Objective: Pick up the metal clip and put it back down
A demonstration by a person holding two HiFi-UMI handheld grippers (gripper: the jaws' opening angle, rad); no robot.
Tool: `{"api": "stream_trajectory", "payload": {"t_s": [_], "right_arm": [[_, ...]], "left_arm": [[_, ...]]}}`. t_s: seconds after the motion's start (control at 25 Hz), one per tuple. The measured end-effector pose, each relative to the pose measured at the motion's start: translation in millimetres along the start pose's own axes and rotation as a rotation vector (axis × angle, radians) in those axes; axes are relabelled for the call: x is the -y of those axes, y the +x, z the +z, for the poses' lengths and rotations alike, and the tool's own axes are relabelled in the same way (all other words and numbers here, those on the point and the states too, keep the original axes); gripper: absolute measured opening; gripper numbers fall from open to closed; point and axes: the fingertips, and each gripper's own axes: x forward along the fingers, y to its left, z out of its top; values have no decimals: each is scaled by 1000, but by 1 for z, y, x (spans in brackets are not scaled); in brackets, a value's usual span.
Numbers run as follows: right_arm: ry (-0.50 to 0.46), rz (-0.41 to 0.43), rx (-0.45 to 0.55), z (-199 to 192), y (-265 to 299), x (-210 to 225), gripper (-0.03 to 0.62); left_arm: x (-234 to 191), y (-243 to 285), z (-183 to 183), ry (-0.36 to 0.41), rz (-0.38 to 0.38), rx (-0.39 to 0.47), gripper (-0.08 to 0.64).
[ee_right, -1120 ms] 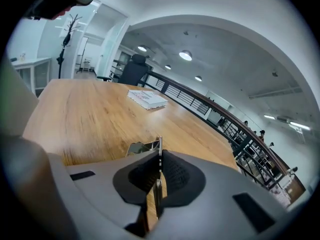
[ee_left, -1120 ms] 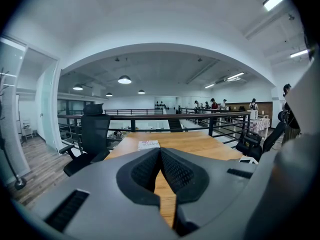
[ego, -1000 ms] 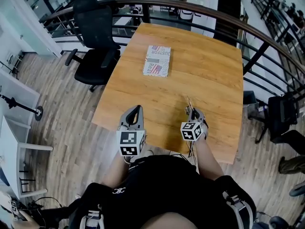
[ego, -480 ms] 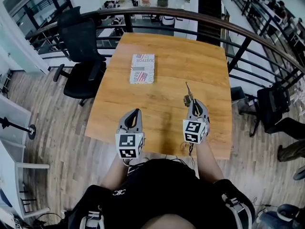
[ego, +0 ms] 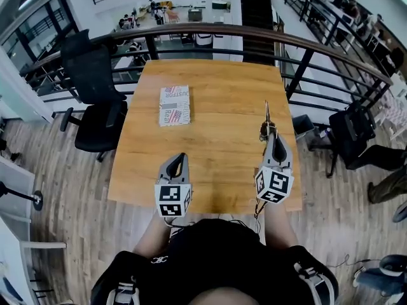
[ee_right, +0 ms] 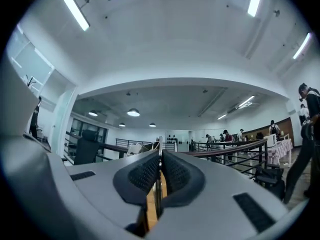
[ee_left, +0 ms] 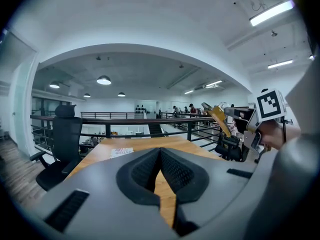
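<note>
Right gripper (ego: 270,135) pinches the metal clip (ego: 266,114) by one end, held above the table (ego: 216,145) near its right edge. Narrow hold: clip may pivot or slip, falling off the edge. Left gripper (ego: 180,159) pressed together, empty.

The only print you can read is on the flat white packet (ego: 174,105) lying on the bench (ego: 222,161). Large letters spell "DUSTOR", and a smaller word beside them starts "Rea" and then blurs out. The cubes on your left hand-held gripper (ego: 182,156) and right hand-held gripper (ego: 269,134) carry black-and-white square code markers, with no letters.
</note>
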Motion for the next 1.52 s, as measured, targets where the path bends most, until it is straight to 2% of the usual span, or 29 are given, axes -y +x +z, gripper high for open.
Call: {"api": "stream_trajectory", "payload": {"t_s": [0.2,0.44,0.72,1.04,1.28,1.52], "right_arm": [[13,-25,26,13,-12,11,20],[0,-38,14,6,-12,12,20],[-67,-40,-3,-1,-5,9,20],[-332,28,-85,-40,20,-19,20],[-466,149,-174,-95,36,-53,21],[-687,265,-227,-157,40,-88,21]], "left_arm": [[10,3,2,3,-26,8,12],[10,9,2,11,-39,8,12],[9,12,4,14,-42,8,12],[0,8,4,9,-17,10,12],[-13,1,2,5,18,6,12],[-32,-11,-6,-7,77,-6,12]]}}
